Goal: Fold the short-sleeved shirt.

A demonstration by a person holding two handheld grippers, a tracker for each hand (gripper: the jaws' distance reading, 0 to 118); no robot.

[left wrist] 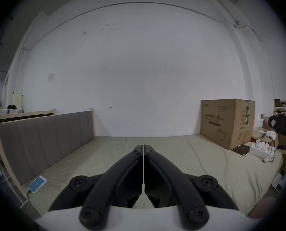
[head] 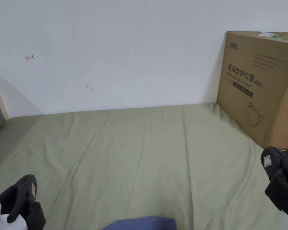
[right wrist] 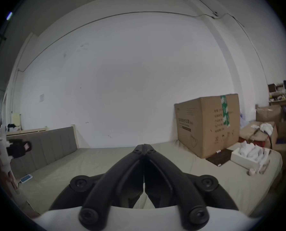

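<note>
A sliver of blue fabric, the shirt (head: 143, 223), is peeking in at the bottom centre of the head view, lying on the green-sheeted bed (head: 146, 149), with most of it running out of frame. Flanking it, well apart, the left gripper (head: 23, 194) is sitting in the lower left corner and the right gripper (head: 277, 176) at the lower right edge, neither touching the cloth. In the left gripper view the fingers (left wrist: 137, 153) are lying together with just a hairline between them, gripping nothing; in the right gripper view the fingers (right wrist: 151, 151) are likewise pressed together and empty. A big cardboard box (head: 260, 86) is standing at the upper right against the white wall (head: 116, 51), and a phone (left wrist: 37, 184) is lying at the lower left by the padded headboard (left wrist: 45, 144).
</note>
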